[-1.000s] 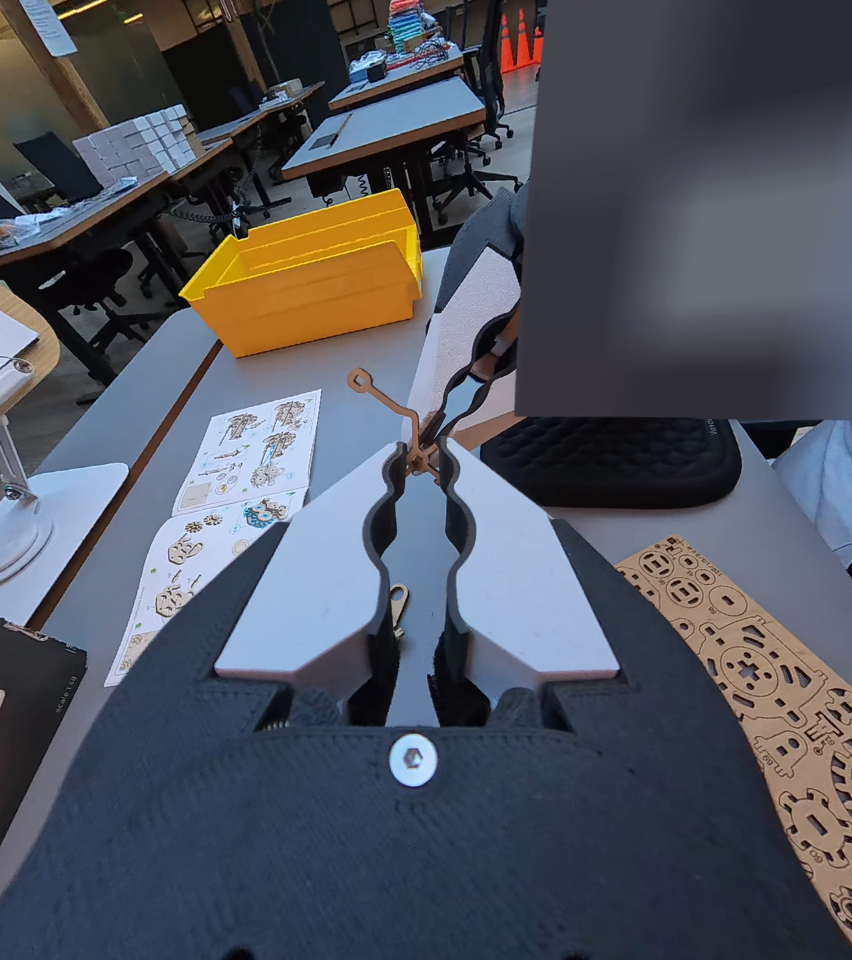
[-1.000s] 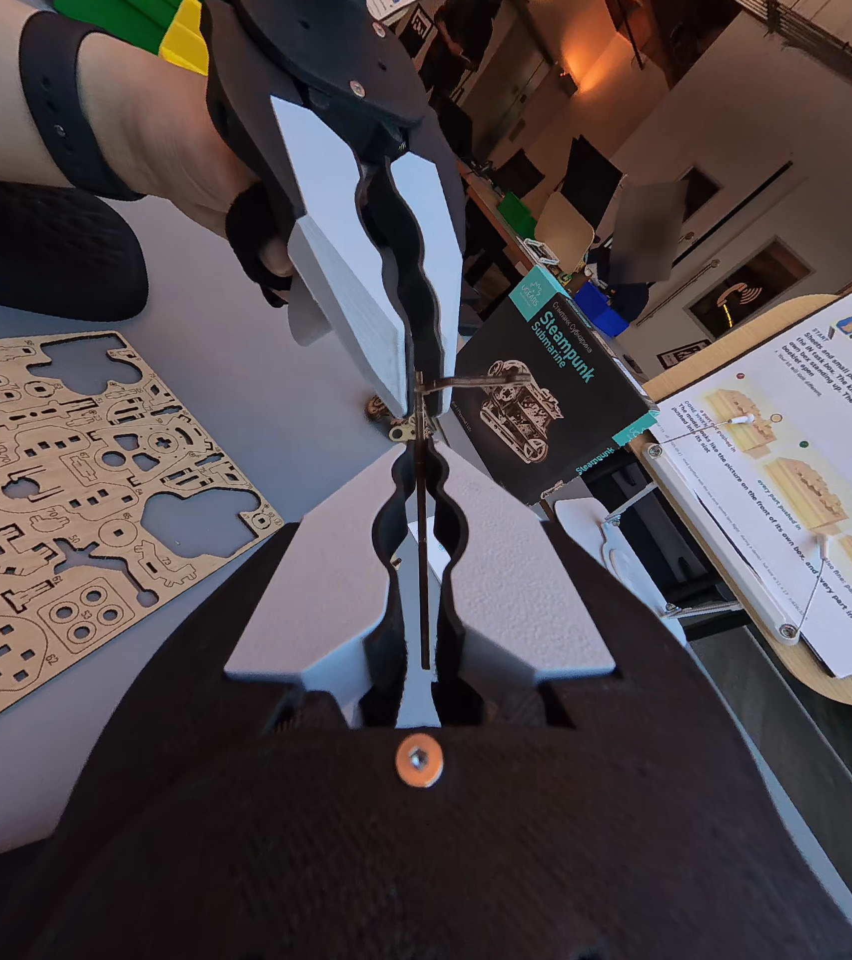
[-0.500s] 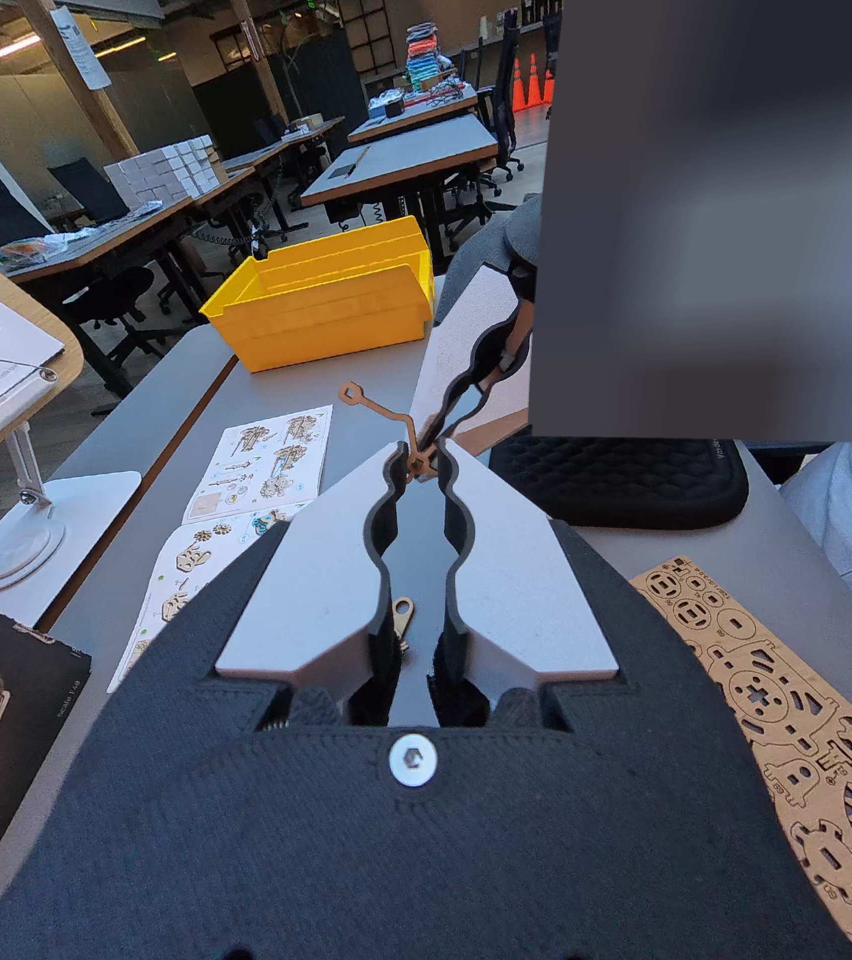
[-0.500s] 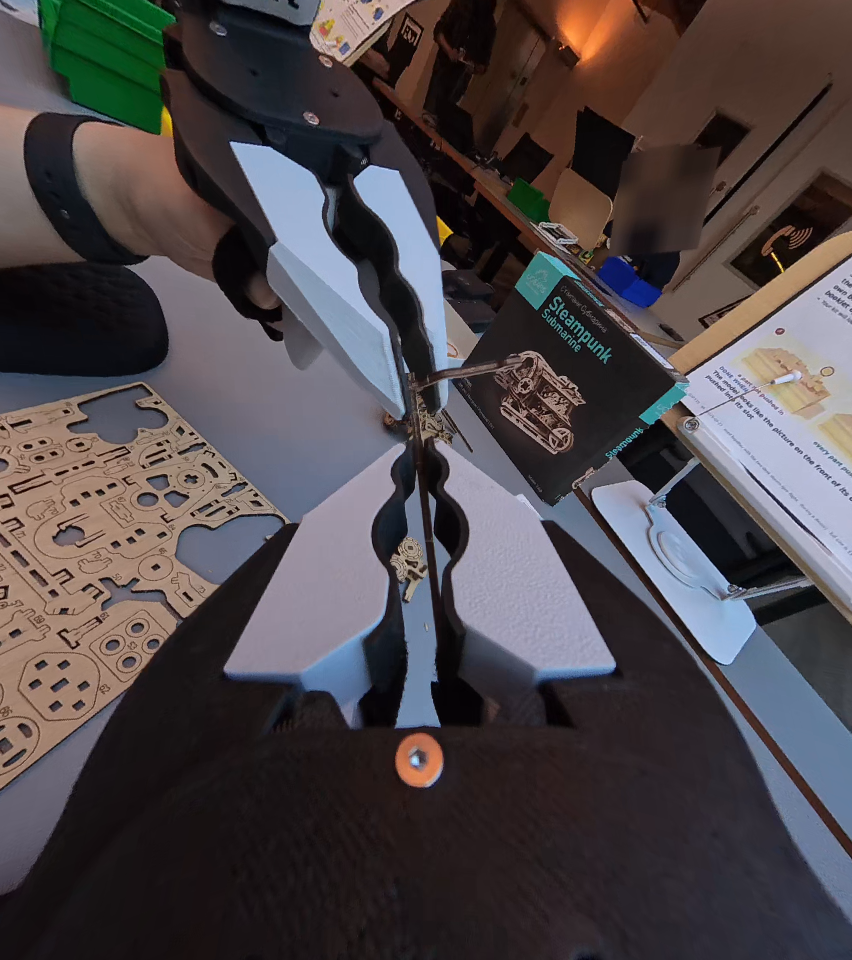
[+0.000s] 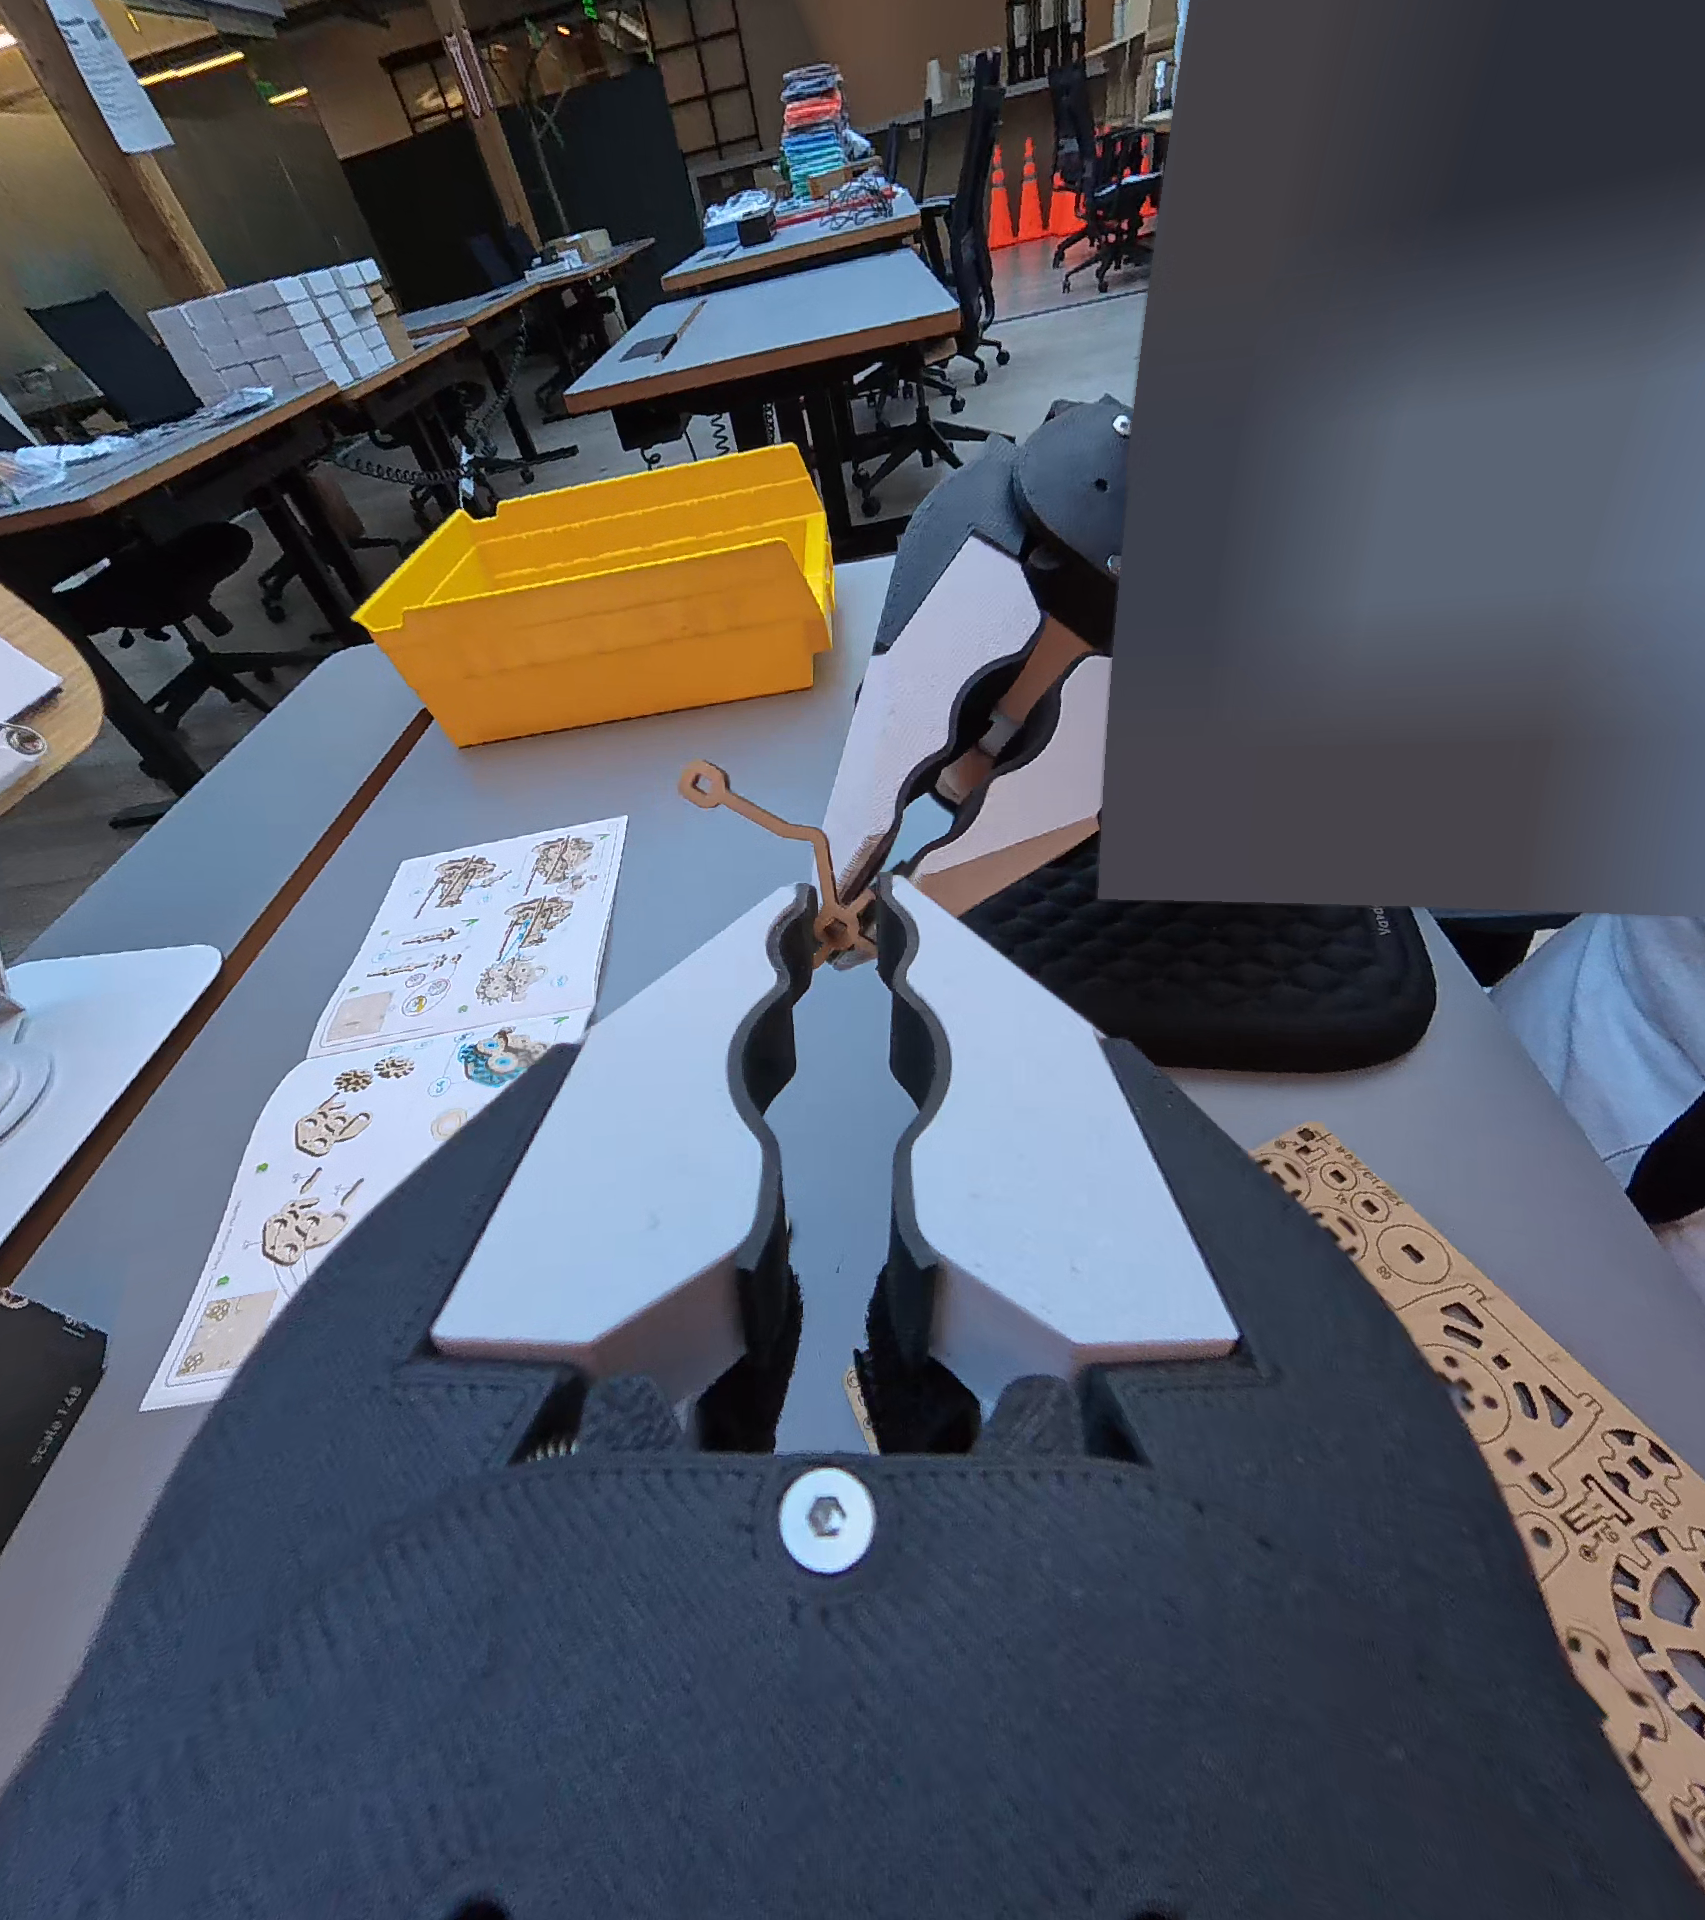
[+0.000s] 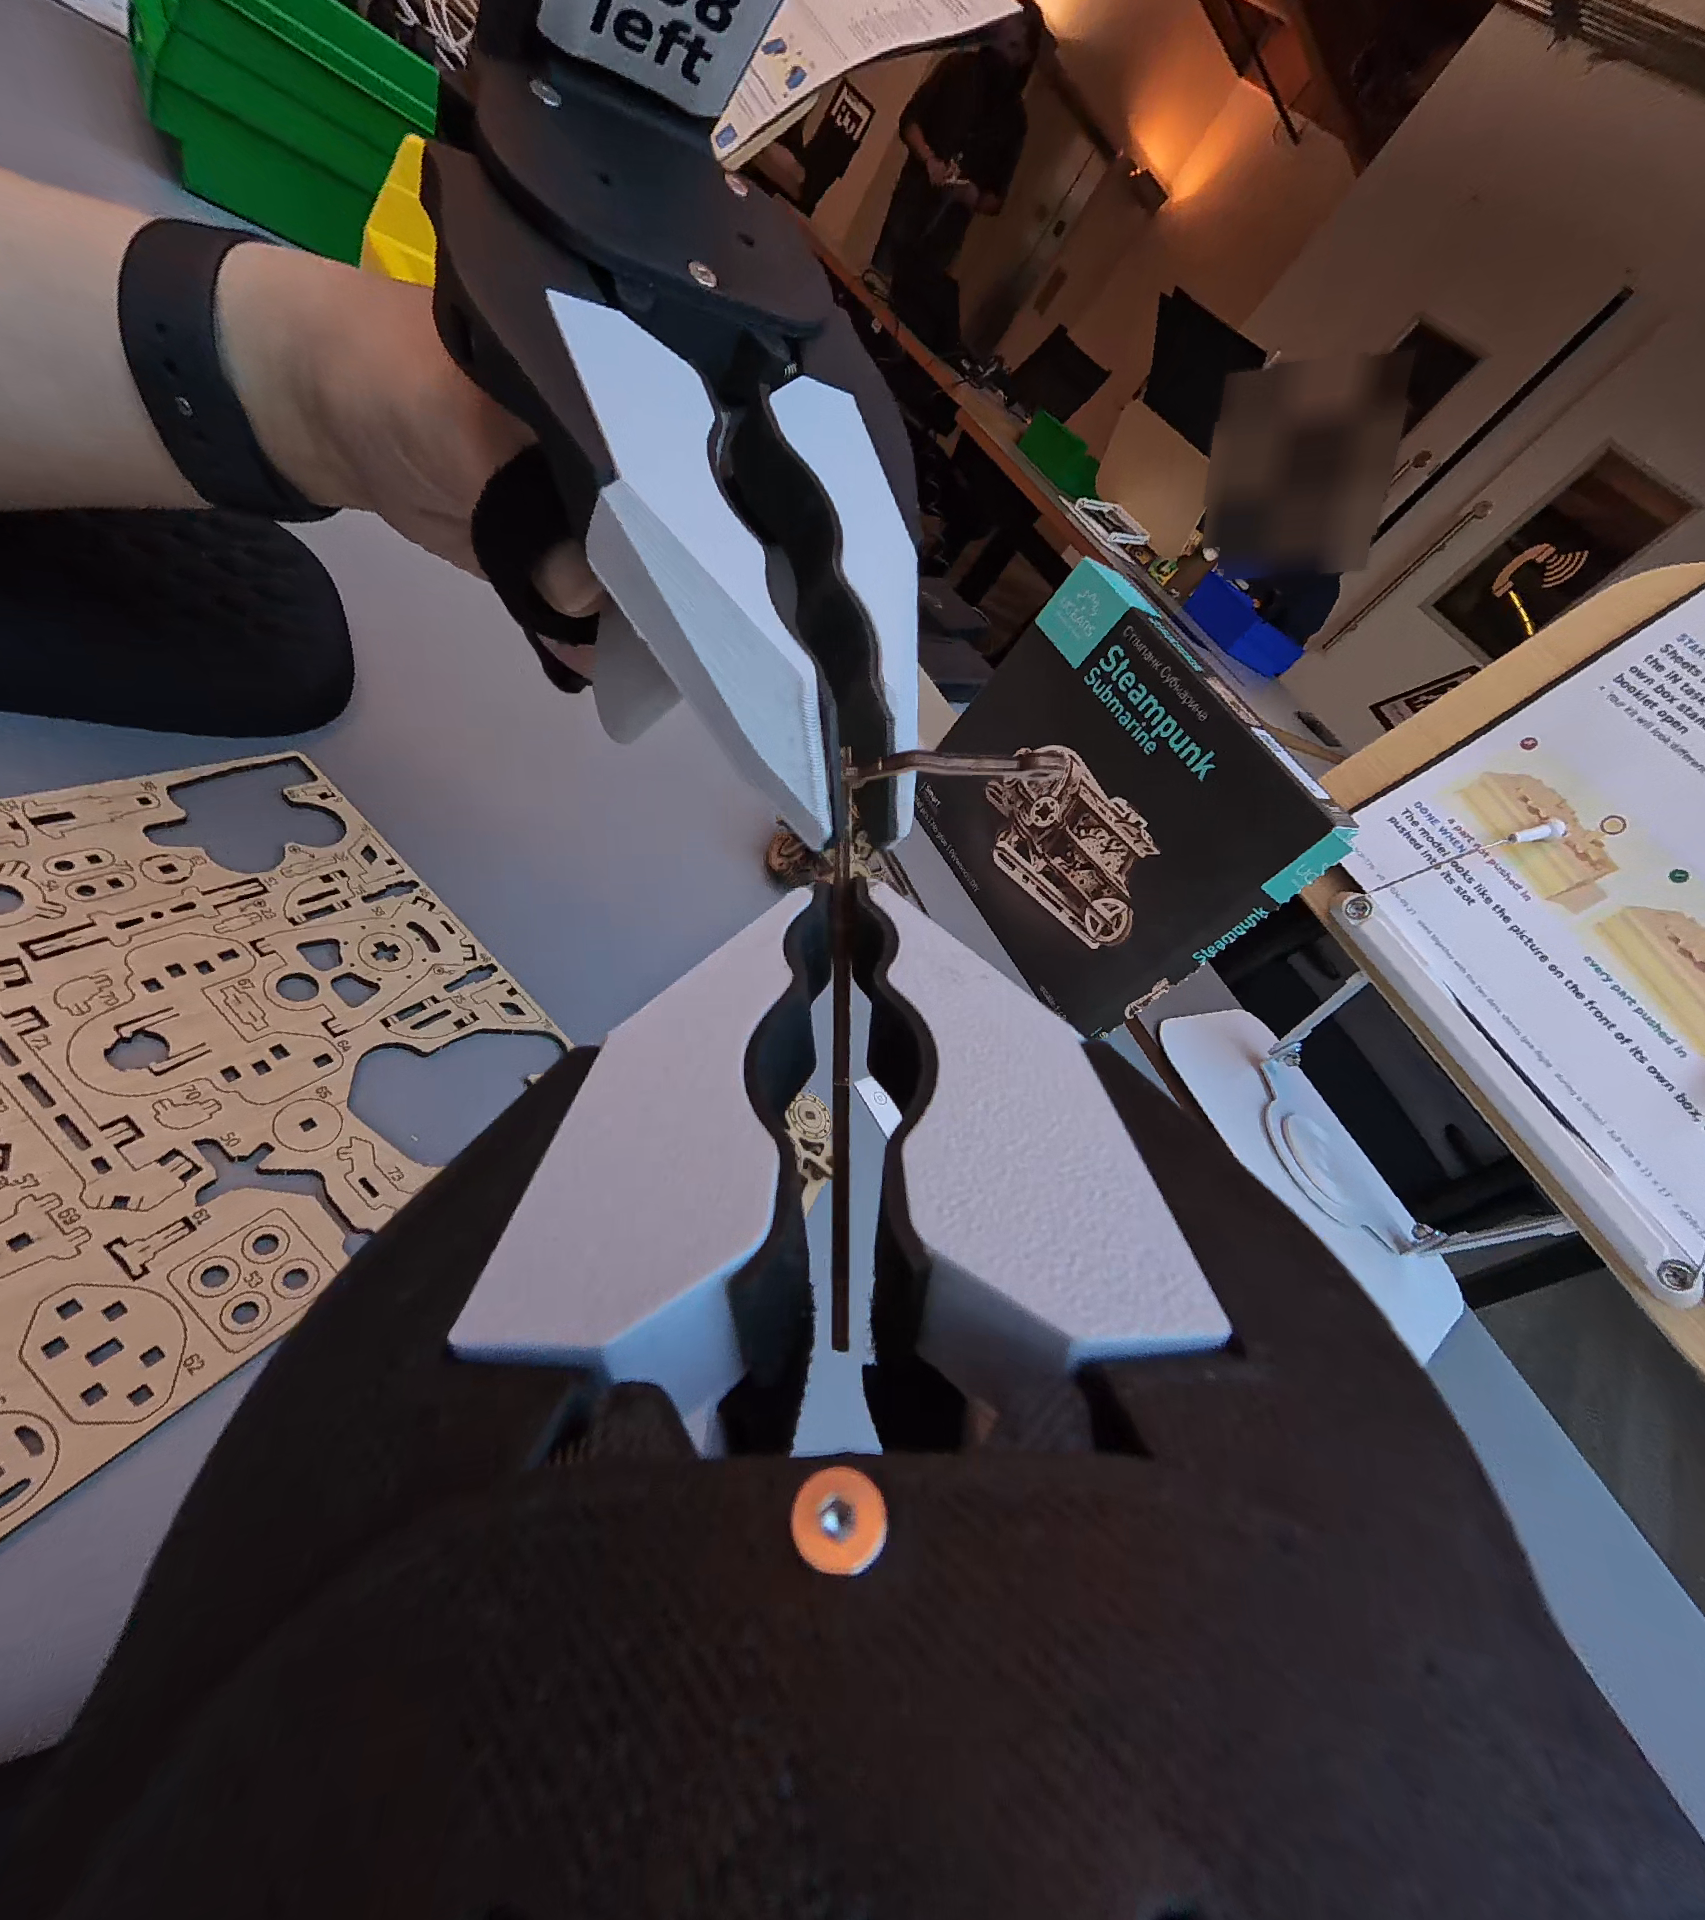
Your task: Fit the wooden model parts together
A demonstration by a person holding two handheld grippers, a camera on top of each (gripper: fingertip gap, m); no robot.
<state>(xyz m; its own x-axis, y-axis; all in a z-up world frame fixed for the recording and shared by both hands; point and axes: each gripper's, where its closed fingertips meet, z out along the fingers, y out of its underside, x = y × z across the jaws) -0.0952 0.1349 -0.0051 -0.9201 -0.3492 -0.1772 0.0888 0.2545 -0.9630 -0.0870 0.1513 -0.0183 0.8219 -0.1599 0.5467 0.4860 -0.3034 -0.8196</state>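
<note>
My left gripper (image 5: 835, 914) is shut at the tips on the hexagonal end of a thin bent wooden lever (image 5: 760, 821). The lever's ring end points up and left. My right gripper (image 6: 840, 914) is shut on a thin flat wooden strip (image 6: 840, 1143), seen edge-on between its fingers. The two grippers meet tip to tip above the table, and the strip's end touches the lever's hub. The right gripper also shows in the left wrist view (image 5: 874, 868). The left gripper also shows in the right wrist view (image 6: 843, 831), with the lever arm (image 6: 952, 764) sticking out to the right.
A laser-cut wooden sheet (image 6: 100, 1039) lies on the grey table and also shows in the left wrist view (image 5: 1554, 1507). Around it are an open booklet (image 5: 432, 1018), a yellow bin (image 5: 609, 613), a black wrist pad (image 5: 1201, 987), the kit box (image 6: 1139, 810), an instruction stand (image 6: 1606, 935) and green bins (image 6: 276, 135). Small loose gears (image 6: 806, 1127) lie below the grippers. The tips of both grippers are at nearly the same place.
Both grippers stay shut and tip to tip. The pair has shifted a little over the table, so the loose part seen between the left fingers has gone from view.
</note>
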